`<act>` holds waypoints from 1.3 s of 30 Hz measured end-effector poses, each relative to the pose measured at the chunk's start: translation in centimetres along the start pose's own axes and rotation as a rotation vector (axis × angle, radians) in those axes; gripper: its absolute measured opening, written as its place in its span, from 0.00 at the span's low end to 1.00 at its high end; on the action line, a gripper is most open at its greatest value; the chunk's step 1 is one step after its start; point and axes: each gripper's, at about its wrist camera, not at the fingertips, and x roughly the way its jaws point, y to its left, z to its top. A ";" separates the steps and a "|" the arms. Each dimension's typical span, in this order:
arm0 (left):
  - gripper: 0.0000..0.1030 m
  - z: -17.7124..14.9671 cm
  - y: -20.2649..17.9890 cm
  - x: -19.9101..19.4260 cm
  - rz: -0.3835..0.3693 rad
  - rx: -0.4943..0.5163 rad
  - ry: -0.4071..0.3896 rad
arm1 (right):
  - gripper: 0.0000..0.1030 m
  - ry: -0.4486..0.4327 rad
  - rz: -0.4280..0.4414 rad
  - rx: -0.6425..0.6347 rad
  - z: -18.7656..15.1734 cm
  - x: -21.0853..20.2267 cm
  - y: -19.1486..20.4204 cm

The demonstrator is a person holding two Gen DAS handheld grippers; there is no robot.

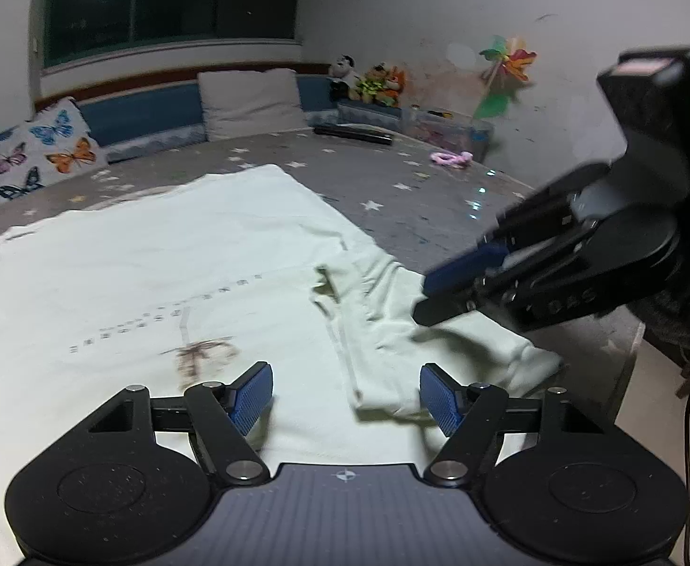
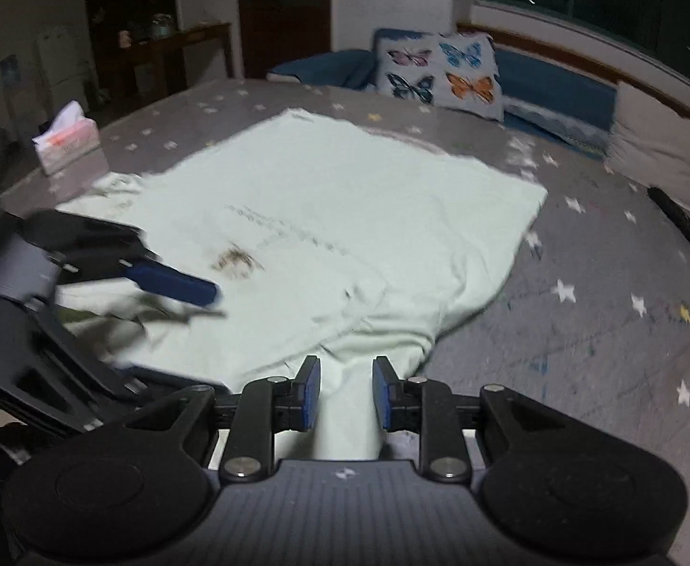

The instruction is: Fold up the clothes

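Jaws, left: my left gripper [image 1: 346, 398] stands wide, blue pads [image 1: 250, 398] well apart, hovering over the pale green T-shirt [image 1: 156, 273] with nothing between them.
Jaws, right: my right gripper [image 2: 346, 394] is narrowed around a bunched sleeve [image 2: 345, 405]; in my right wrist view the cloth runs up between both pads but small gaps show at each side, so I cannot tell whether it is truly clamped. In the left wrist view it [image 1: 423, 295] sits at the right of the frame, tips down at the crumpled sleeve [image 1: 392, 311].
T-shirt: spread mostly flat across the centre of both frames on the grey star-print bedsheet [image 1: 416, 198], small print [image 1: 198, 353] near lower centre of the left view; it [image 2: 345, 198] fills the middle of the right view.
Left gripper in right view: blurred at the left edge [image 2: 175, 297], over the shirt.
Butterfly pillow: upper left of the left view [image 1: 38, 151], upper centre-right of the right view [image 2: 444, 70].
Plain pillow: upper centre, left view [image 1: 250, 104].
Tissue box: left side, right view [image 2: 64, 141].
Pinwheel: upper right wall, left view [image 1: 505, 70].
Stuffed toys: upper centre-right, left view [image 1: 368, 80].
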 end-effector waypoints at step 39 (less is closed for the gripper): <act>0.52 -0.8 -5.5 0.1 -0.188 0.160 0.016 | 0.04 0.014 0.225 0.267 1.7 -0.9 -0.5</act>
